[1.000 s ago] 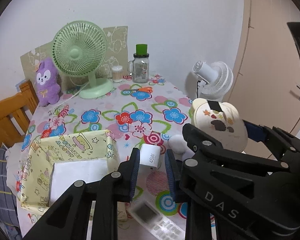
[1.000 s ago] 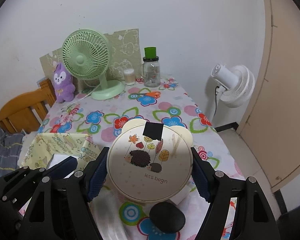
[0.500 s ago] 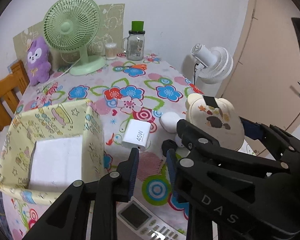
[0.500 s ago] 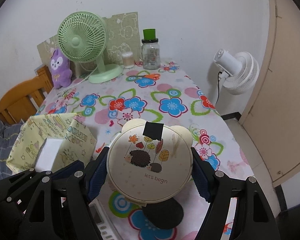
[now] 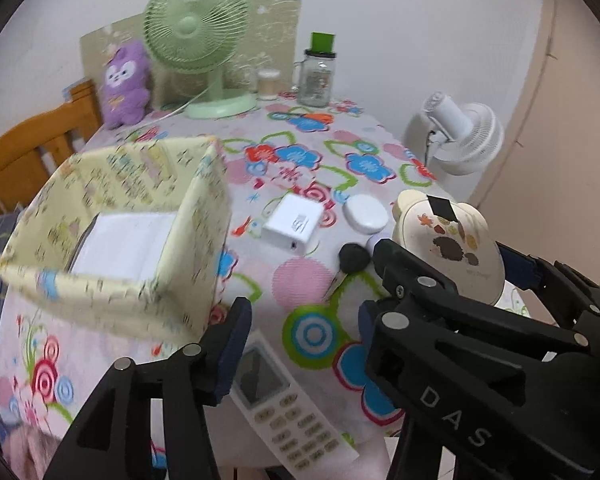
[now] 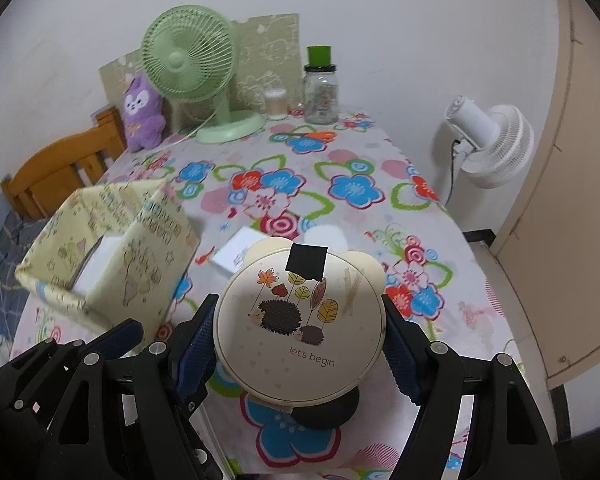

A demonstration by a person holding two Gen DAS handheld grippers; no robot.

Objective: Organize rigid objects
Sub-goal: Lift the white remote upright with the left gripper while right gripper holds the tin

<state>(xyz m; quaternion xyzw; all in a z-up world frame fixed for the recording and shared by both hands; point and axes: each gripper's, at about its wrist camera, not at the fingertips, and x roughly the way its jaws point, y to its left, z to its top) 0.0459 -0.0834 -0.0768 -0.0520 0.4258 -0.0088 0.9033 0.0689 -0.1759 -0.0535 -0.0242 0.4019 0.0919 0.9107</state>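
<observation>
Box [image 5: 112, 236] left of charger [image 5: 294, 222], remote [image 5: 288, 408] in front, fan [image 5: 200, 36] behind.

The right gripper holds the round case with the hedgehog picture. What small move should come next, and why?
Probably carry the round hedgehog case leftward toward the open yellow box. The right gripper grips it by both sides above the table, and the box, with only a white item inside, has room. The left gripper is open and holds nothing.

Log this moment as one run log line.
right gripper: shut on hedgehog case, lifted | left gripper: open over remote | yellow box: holds white item
</observation>
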